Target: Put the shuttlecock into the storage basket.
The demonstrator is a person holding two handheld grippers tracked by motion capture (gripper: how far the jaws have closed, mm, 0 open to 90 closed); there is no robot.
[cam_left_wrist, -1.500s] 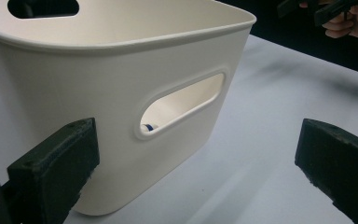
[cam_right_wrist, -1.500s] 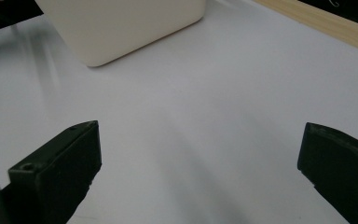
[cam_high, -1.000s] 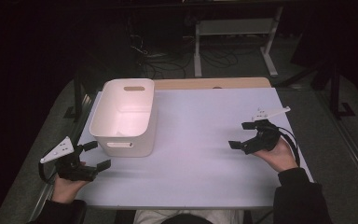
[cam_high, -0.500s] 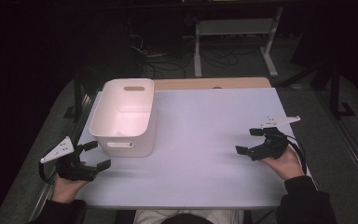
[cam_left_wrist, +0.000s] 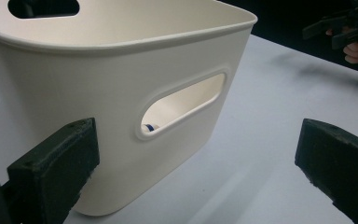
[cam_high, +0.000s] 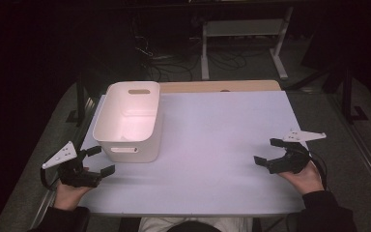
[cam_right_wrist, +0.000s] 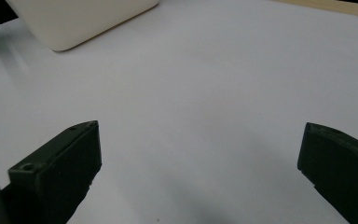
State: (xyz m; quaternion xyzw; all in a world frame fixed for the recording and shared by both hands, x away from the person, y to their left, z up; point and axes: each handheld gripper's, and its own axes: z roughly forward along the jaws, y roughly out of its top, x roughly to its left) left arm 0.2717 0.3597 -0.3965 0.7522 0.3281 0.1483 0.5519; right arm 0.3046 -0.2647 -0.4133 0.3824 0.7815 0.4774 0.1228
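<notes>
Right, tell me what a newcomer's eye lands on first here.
The white bin at the table's far left, with oval handle slots. Then the two black grippers at the near corners, left gripper beside the bin, right gripper over bare tabletop, both with jaws apart.

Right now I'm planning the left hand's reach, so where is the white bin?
In the high view the white bin stands on the table's left half near the far edge, just ahead of the open left gripper, not touching it.

Lab, dark room, floor cables (cam_high: 159, 65), metal stand (cam_high: 244, 36)
</notes>
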